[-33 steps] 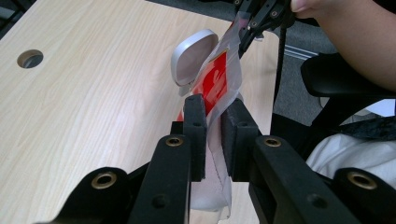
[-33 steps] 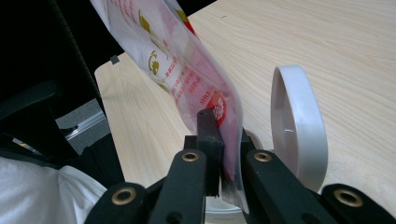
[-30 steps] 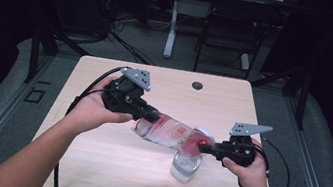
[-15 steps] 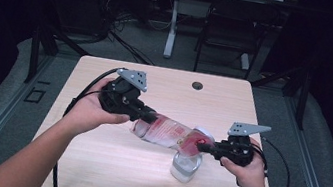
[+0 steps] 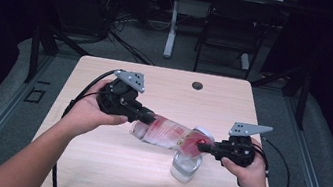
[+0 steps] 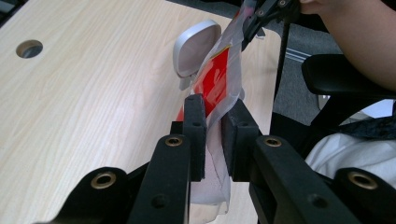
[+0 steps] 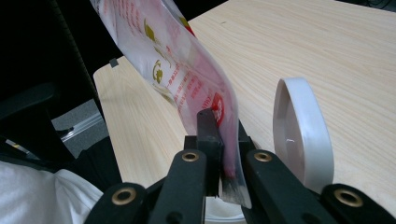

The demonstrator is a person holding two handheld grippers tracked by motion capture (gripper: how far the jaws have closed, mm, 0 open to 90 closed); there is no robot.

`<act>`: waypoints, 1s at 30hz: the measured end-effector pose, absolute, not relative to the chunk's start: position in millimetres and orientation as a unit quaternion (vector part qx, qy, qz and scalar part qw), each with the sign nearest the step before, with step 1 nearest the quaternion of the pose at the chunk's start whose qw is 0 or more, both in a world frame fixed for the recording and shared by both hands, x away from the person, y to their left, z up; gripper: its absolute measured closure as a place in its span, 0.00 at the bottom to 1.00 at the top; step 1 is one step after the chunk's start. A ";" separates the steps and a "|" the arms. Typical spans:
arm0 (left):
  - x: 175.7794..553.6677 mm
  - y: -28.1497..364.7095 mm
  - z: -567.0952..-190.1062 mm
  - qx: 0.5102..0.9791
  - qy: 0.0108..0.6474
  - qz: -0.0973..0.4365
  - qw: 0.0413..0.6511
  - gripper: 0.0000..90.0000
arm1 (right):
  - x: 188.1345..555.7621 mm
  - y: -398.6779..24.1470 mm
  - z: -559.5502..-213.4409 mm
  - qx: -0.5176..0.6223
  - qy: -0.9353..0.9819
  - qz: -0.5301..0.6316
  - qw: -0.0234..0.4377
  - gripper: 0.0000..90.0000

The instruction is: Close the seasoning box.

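Broadly, a dim room with a grey floor (image 5: pixel 4 113) surrounds a pale wooden table (image 5: pixel 164 93), its top marked by a dark cable hole (image 5: pixel 197 86); a second table leg (image 5: pixel 171 28) and a black chair (image 5: pixel 225 32) stand behind. On the table, near its front right, sits a clear plastic container (image 5: pixel 185 166), its white hinged lid (image 7: pixel 301 135) standing open; I cannot tell what is inside. Above it, a red-and-clear printed plastic bag (image 5: pixel 168 132) is stretched in the air between both tools. The left gripper (image 5: pixel 146 116) pinches one end of the bag, the right gripper (image 5: pixel 199 147) is pressed tight on the other, directly over the container.
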State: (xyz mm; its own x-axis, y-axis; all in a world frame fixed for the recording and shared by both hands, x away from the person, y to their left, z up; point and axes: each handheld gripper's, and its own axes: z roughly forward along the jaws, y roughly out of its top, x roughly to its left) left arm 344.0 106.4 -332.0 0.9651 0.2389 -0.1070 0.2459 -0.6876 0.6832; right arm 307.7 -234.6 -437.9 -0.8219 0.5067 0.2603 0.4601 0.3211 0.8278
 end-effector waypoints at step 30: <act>343.4 127.3 -350.5 0.910 0.151 -0.009 0.385 0.90 | 306.5 -230.3 -436.4 0.288 0.797 0.530 0.023 0.93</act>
State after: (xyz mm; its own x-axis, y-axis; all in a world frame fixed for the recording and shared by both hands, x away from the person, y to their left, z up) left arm 343.4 127.3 -350.5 0.9544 0.2670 -0.1333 0.2816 -0.6582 0.6982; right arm 306.5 -230.3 -436.4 -0.8330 0.4837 0.2687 0.4349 0.2721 0.8584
